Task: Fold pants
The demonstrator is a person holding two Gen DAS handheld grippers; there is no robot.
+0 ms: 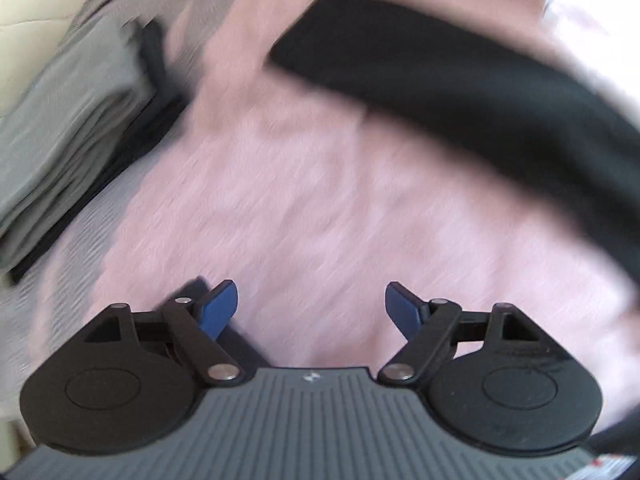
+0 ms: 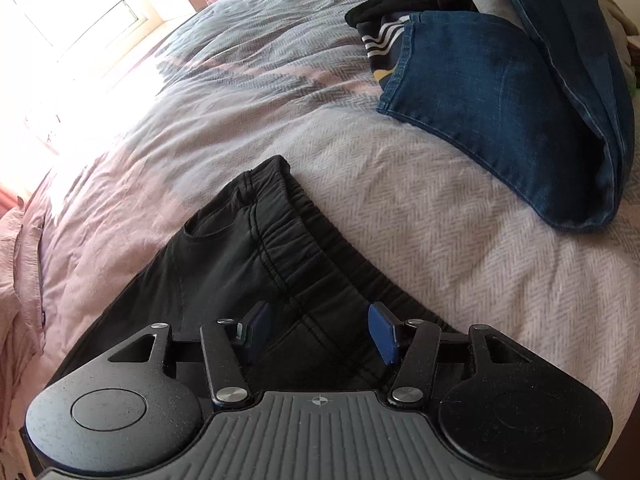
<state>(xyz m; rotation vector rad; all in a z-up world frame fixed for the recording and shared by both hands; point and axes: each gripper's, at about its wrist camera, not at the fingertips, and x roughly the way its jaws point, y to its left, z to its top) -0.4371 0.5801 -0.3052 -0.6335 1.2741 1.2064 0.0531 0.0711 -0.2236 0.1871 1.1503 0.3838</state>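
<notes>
in the left wrist view, badly blurred, our left gripper has its fingers wide with nothing between them, over bare pink bedspread. the black pants lie as a dark band further off, towards the upper right, apart from the fingers. a stack of folded grey clothes sits at the left edge.

in the right wrist view, our right gripper hovers over the elastic waistband of the pants, fingers apart and pressing on nothing. the pants lie flat on the bed, waistband end nearest us. blue jeans and a dark striped garment lie well apart at the upper right.

we judge that we are between folds, both hands free. next, each gripper needs to come down on an edge of the pants, right at the waistband, left further along the leg, and close before lifting.
</notes>
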